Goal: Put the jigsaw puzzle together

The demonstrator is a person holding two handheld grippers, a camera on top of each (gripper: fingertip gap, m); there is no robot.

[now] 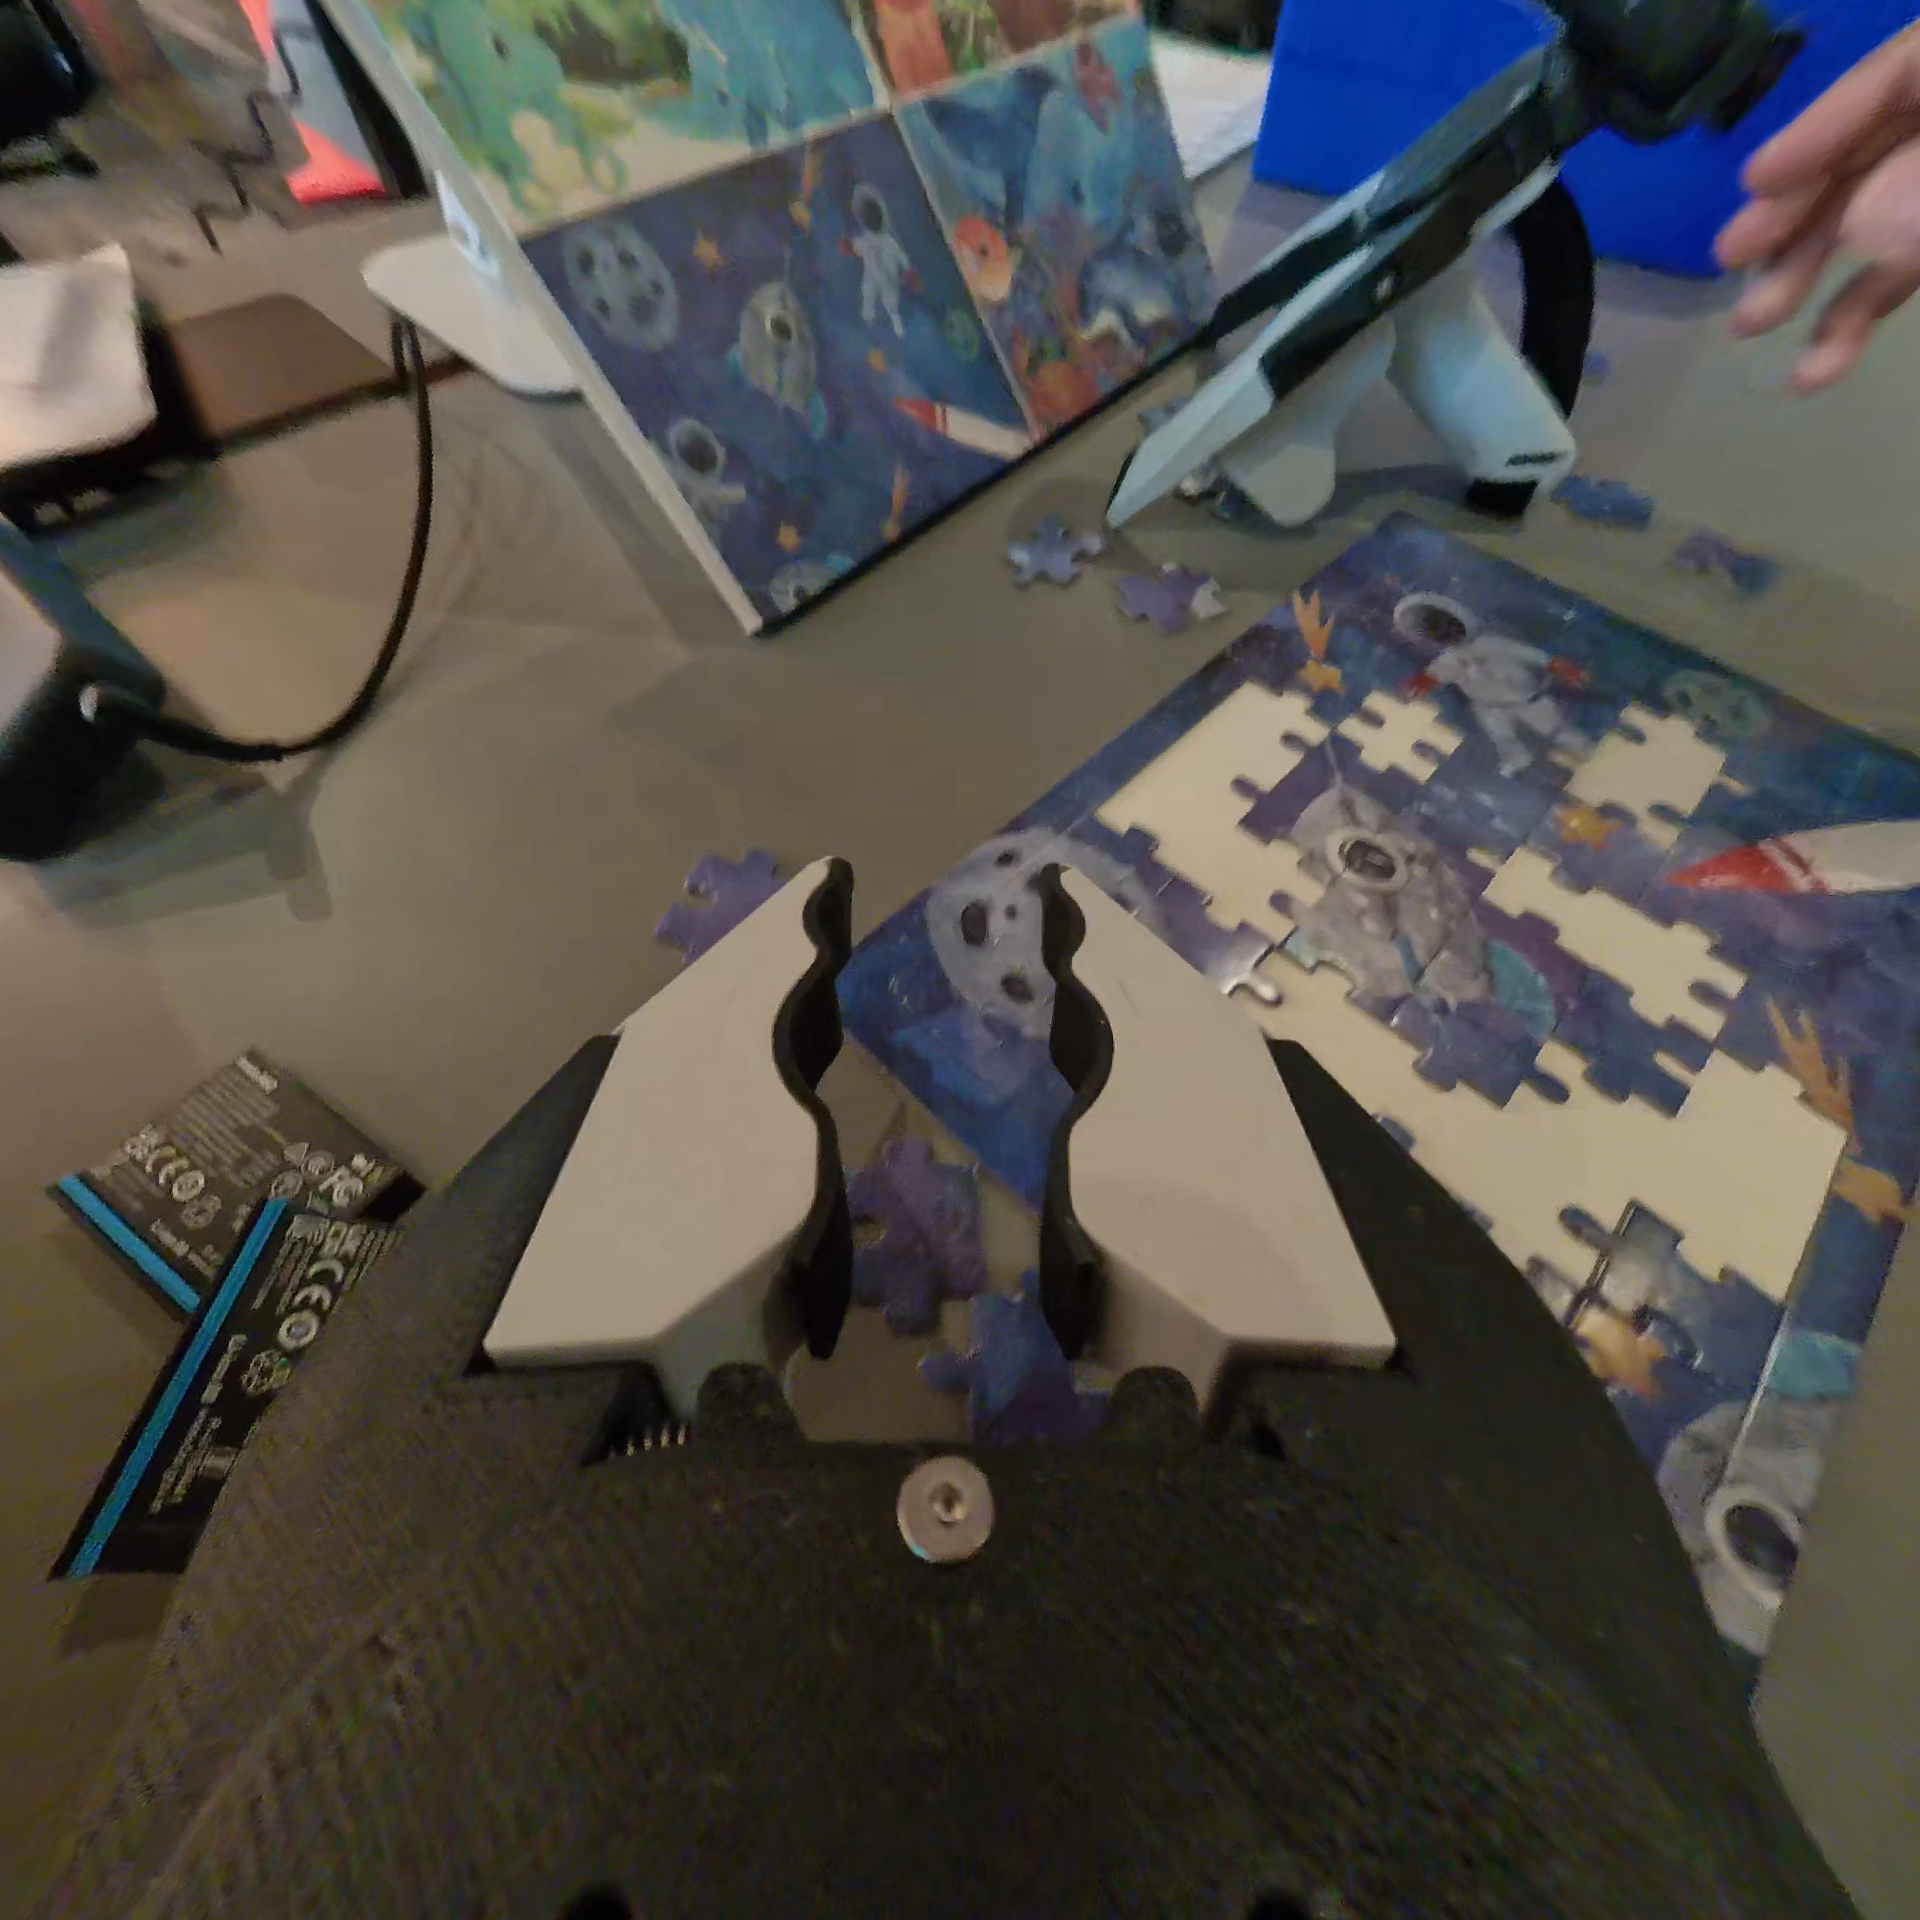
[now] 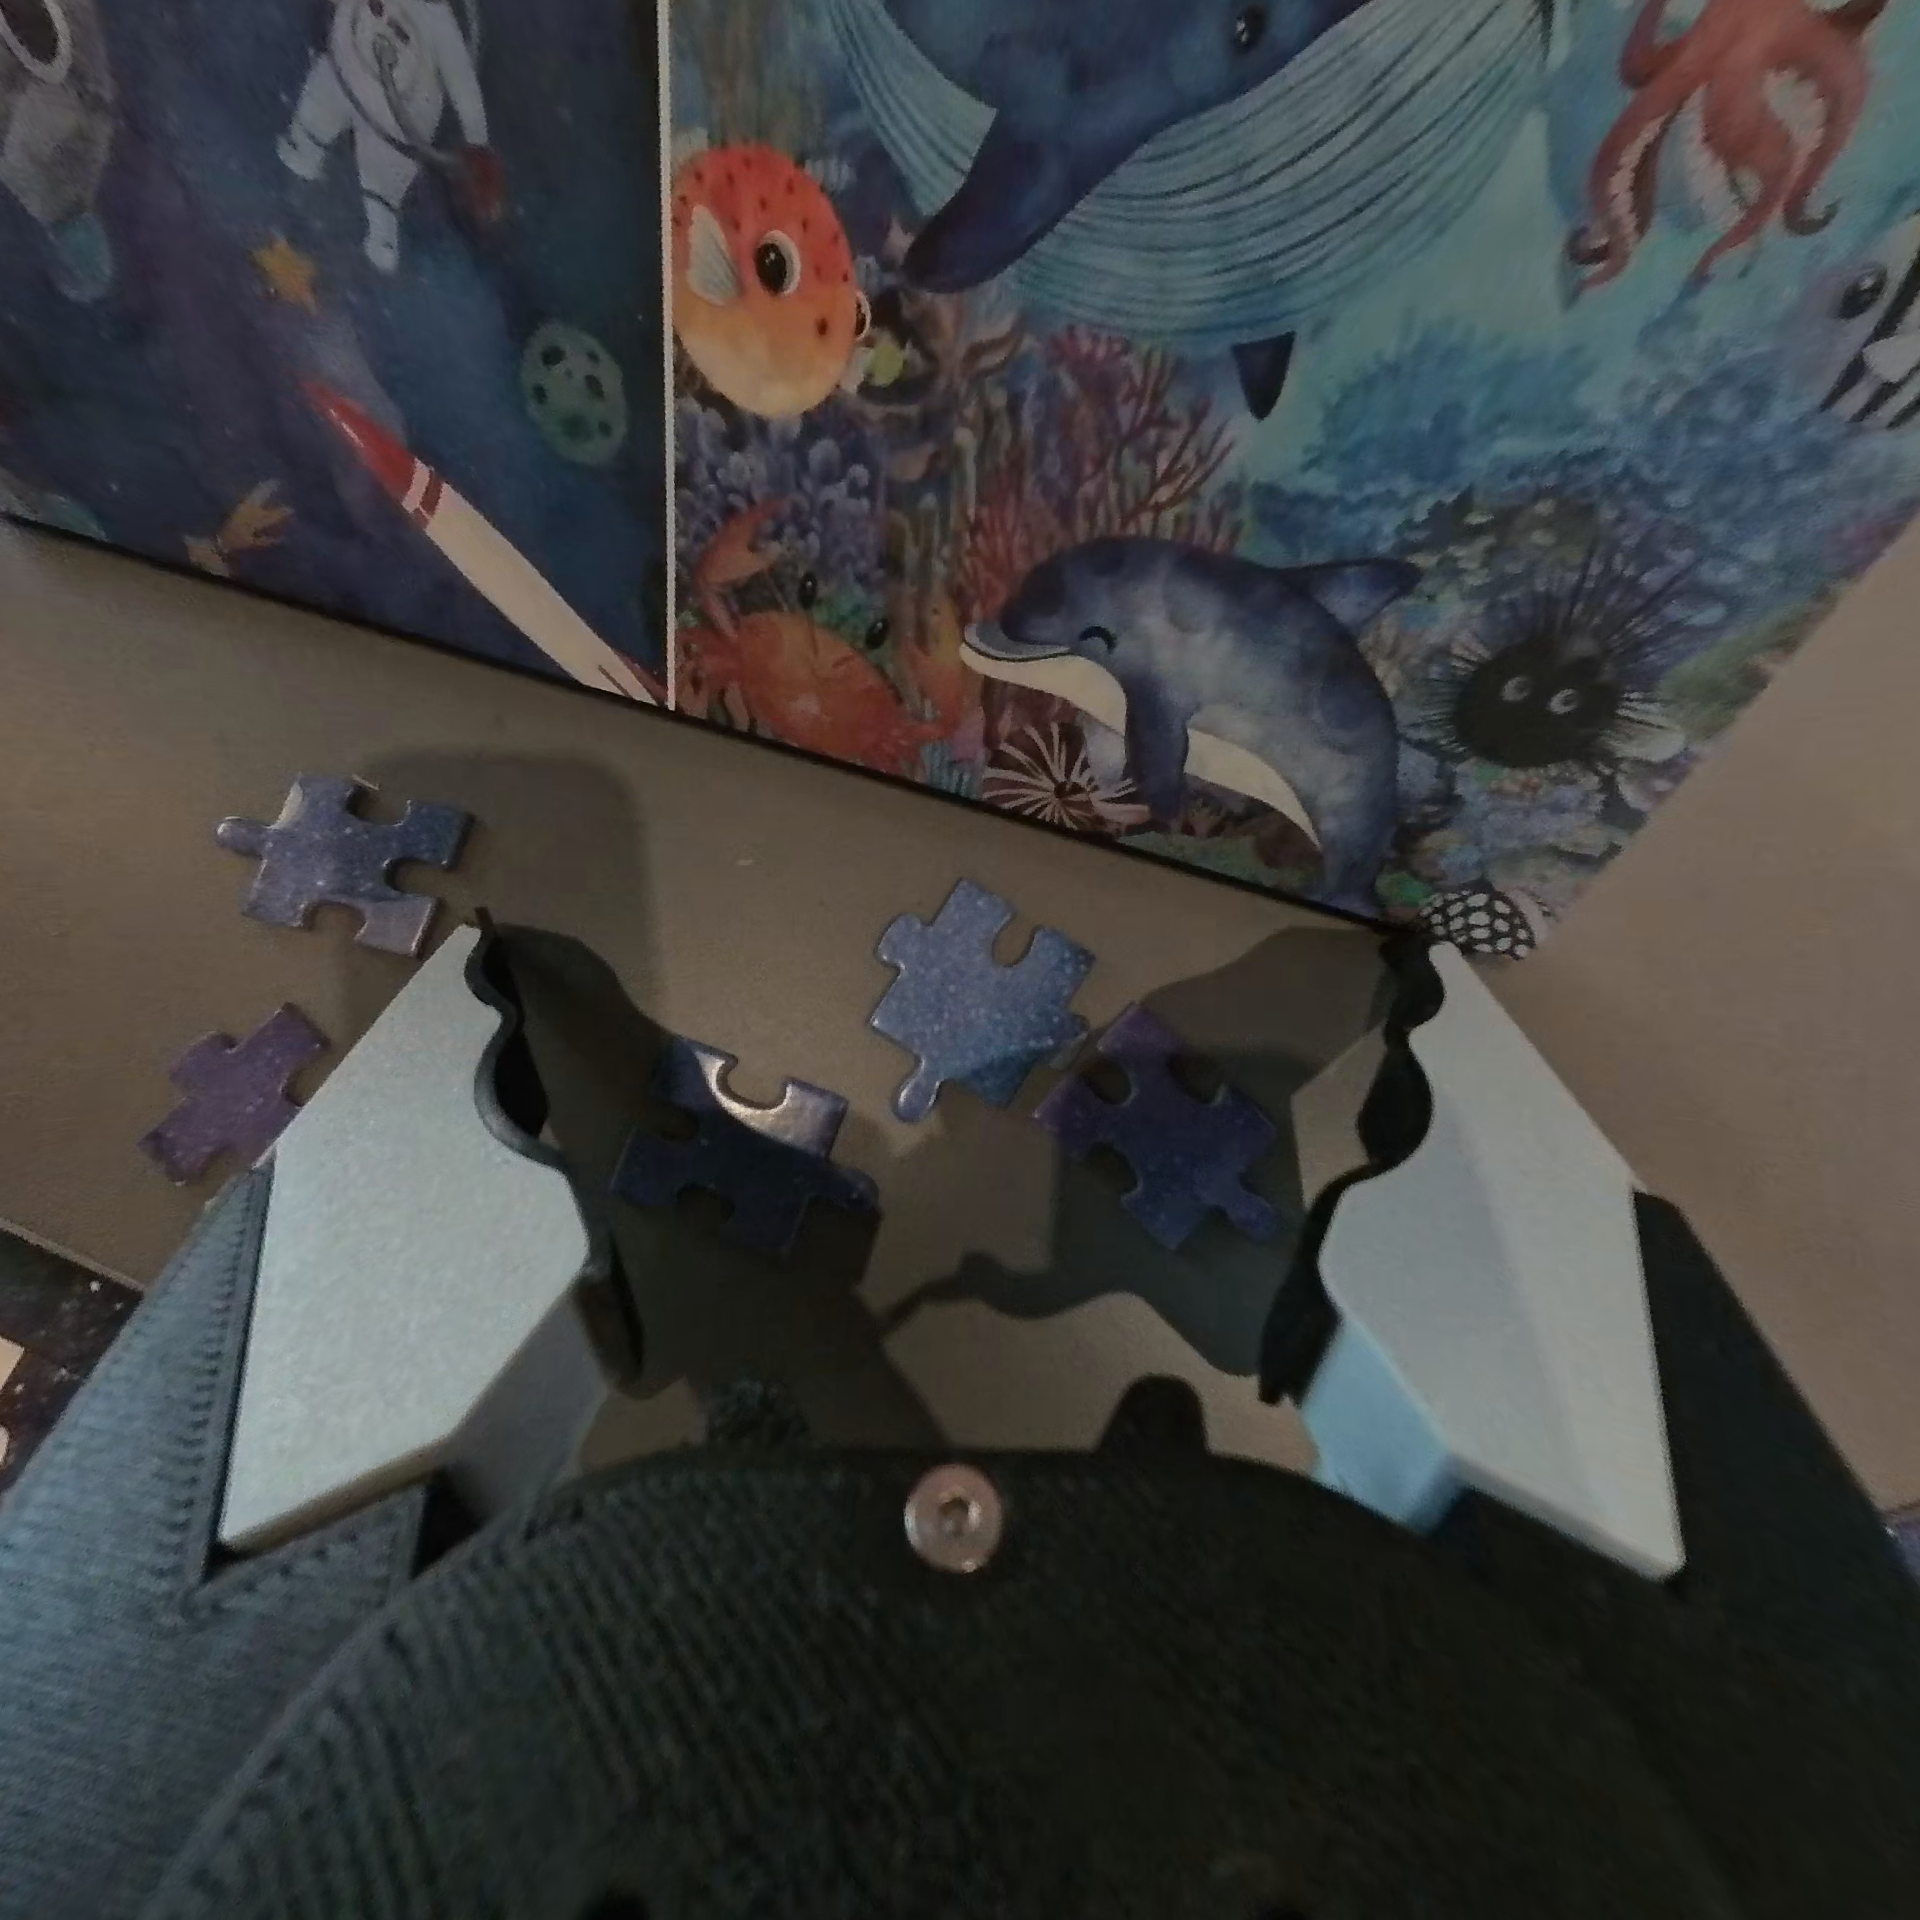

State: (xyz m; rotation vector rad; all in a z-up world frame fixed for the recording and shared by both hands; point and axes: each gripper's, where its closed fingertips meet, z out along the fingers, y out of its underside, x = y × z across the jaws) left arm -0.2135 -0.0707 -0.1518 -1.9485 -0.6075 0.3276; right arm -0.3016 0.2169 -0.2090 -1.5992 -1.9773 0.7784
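Note:
A partly assembled space jigsaw (image 1: pixel 1455 790) lies on the grey table, with several white gaps in its middle. My left gripper (image 1: pixel 945 883) is open and empty, hovering over the puzzle's near-left corner. Loose pieces (image 1: pixel 914 1226) lie on the table under its fingers. My right gripper (image 2: pixel 945 945) is wide open and empty, low over several loose blue and purple pieces: a light blue one (image 2: pixel 977 997), a dark blue one (image 2: pixel 738 1153) and a purple-blue one (image 2: pixel 1164 1143). In the left wrist view the right gripper (image 1: pixel 1127 504) points down at two loose pieces (image 1: pixel 1049 549).
The picture-covered puzzle box (image 1: pixel 810 343) leans upright behind the loose pieces; it also shows in the right wrist view (image 2: pixel 1039 416). Two black packs (image 1: pixel 229 1195) lie at the left. A black cable (image 1: pixel 416 520), a blue bin (image 1: pixel 1403 83) and a person's hand (image 1: pixel 1829 208) are farther off.

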